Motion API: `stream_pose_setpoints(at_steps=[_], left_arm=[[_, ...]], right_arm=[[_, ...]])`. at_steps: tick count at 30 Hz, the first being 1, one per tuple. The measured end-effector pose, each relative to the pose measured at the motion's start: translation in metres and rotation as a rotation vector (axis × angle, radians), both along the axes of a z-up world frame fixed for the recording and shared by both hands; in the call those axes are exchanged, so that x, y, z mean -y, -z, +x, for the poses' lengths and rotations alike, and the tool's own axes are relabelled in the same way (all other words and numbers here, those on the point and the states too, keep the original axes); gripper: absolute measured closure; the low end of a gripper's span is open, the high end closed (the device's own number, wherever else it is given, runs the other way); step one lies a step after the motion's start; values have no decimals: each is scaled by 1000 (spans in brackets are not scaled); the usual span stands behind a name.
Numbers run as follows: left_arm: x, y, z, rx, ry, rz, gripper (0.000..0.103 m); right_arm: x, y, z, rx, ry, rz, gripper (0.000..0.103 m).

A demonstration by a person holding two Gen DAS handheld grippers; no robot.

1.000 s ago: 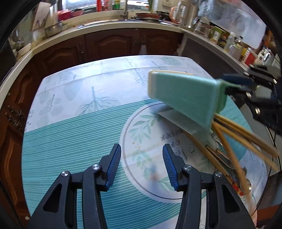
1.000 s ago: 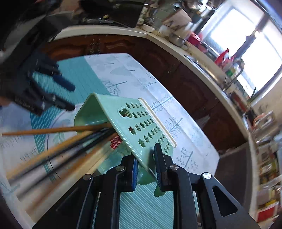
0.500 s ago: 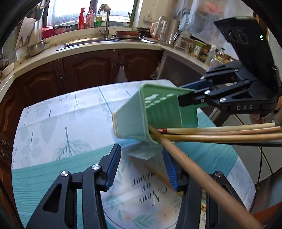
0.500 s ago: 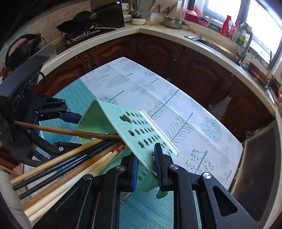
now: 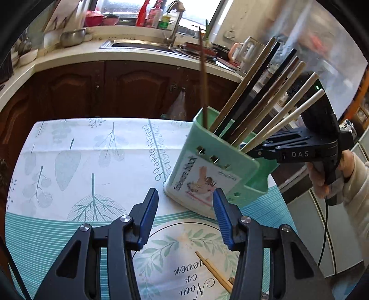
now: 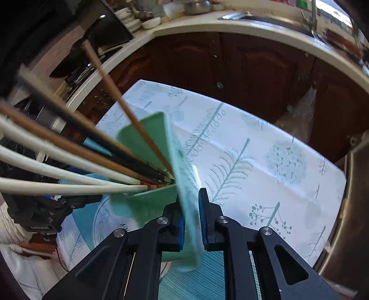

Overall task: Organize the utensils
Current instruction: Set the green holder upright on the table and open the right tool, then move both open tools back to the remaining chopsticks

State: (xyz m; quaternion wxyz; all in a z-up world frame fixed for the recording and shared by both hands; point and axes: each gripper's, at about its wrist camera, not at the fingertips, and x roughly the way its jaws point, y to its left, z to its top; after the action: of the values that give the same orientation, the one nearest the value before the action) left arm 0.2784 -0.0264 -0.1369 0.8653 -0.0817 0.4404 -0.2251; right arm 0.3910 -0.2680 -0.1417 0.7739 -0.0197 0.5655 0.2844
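Green holder (image 5: 214, 170) label: left cam only.

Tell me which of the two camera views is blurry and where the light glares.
Left wrist view: mostly sharp; the green holder and chopsticks read clearly, daylight washes out the window behind the tap, and fisheye bends the counter edge. Right wrist view: motion blur smears the holder and chopsticks, while the tablecloth stays fairly crisp; glare at the upper right.
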Motion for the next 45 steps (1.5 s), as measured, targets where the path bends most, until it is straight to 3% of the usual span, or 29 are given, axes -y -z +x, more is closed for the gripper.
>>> stream_pose_setpoints(at_steps=[4,15,22,32,38,40,45], left_arm=[[2,11,1,-22,5,-8,56],[15,23,-6,-38,42,-9,56],[19,25,-7,-35,57,-7,56],[20,20,-18,-33,70,9,55],[19,12,-28,-35,64,31,55],[19,7,-33,-34,65,42,55],[17,-5,-48,-34,54,67,55]], right_arm=[[8,13,-3,4,6,71,92],[-8,22,-26,119,-148,-4,97],[-17,24,-27,96,-245,-28,97],[-10,19,-35,157,-156,-22,95],[6,-9,-56,198,-52,38,90],[11,-20,-66,227,-20,40,80],[28,-48,-89,289,98,52,76]])
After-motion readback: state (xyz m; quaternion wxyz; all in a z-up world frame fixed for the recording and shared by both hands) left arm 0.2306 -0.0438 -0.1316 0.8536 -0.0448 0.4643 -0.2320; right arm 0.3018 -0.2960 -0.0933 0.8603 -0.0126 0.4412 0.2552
